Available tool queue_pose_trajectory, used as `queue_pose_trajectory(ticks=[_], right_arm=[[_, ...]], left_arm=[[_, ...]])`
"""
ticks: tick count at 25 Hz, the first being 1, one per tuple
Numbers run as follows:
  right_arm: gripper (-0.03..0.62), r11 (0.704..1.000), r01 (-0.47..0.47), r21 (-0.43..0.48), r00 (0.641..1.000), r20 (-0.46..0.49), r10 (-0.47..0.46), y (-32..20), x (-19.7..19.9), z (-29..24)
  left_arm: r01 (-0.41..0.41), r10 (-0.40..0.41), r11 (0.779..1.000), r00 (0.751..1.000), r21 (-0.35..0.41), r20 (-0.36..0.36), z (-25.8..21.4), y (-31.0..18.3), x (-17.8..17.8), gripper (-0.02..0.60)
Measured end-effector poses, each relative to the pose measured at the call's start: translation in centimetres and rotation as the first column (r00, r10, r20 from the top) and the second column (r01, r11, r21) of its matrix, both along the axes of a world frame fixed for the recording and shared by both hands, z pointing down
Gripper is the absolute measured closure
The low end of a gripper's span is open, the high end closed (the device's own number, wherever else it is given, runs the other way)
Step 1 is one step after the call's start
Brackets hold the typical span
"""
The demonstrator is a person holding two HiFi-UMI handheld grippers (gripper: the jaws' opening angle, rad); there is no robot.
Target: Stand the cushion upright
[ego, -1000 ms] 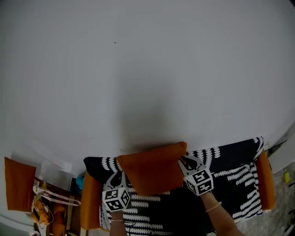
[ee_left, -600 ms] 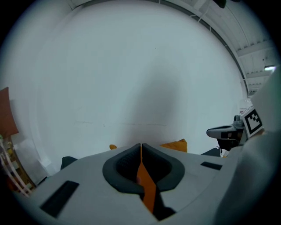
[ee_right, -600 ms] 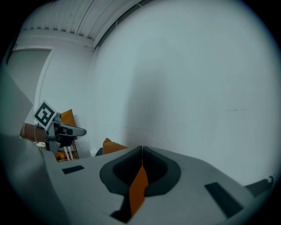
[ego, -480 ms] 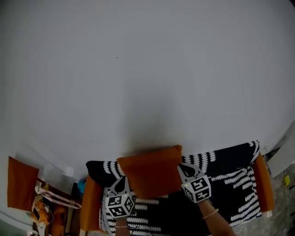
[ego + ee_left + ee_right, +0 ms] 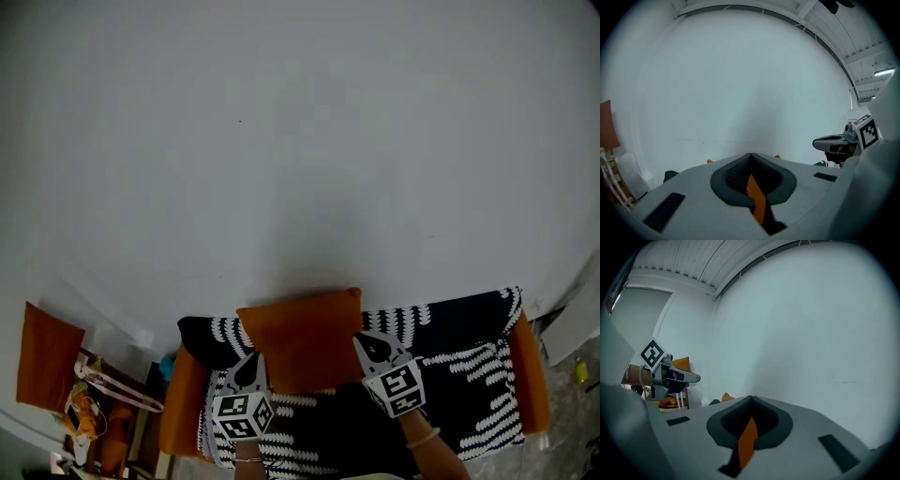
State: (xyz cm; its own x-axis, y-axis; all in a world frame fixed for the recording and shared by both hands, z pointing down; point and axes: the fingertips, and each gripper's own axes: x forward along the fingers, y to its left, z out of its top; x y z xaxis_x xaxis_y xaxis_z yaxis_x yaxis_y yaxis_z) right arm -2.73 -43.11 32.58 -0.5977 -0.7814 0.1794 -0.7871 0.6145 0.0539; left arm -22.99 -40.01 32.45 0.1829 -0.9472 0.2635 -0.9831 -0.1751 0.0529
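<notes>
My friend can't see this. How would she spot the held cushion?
Below the big white wall is a sofa with a black-and-white cover. The cushion is at its middle, plain orange. Only this one is gripped by the left gripper and right gripper.

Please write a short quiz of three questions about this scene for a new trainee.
1. What does the left gripper hold between its fingers? A. the edge of the orange cushion; B. a book; C. nothing.
2. True or false: the cushion lies flat on the floor.
3. Which two colours has the sofa cover?
Key: 1 A; 2 false, it is held up over the sofa; 3 black and white.
</notes>
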Motion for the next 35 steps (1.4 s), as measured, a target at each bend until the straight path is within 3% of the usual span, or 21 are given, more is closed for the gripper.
queue_pose_trajectory(ticks=[10, 21, 35], right_arm=[[0.586, 0.999, 0.011, 0.036, 1.0, 0.021, -0.011, 3.6, 0.7, -1.9], [0.586, 0.998, -0.006, 0.061, 1.0, 0.03, 0.004, 7.1, -0.4, -4.0], [0.586, 0.995, -0.03, 0.097, 0.999, 0.031, 0.027, 16.2, -3.5, -6.6]], left_arm=[[-0.013, 0.014, 0.999, 1.0, 0.032, -0.006, -2.2, 4.8, 2.8, 0.561], [-0.058, 0.058, 0.994, 0.998, 0.088, 0.003, -5.2, 7.5, 2.7, 0.561], [-0.101, 0.104, 0.985, 0.995, 0.141, -0.011, -7.4, 16.1, 1.0, 0.561]])
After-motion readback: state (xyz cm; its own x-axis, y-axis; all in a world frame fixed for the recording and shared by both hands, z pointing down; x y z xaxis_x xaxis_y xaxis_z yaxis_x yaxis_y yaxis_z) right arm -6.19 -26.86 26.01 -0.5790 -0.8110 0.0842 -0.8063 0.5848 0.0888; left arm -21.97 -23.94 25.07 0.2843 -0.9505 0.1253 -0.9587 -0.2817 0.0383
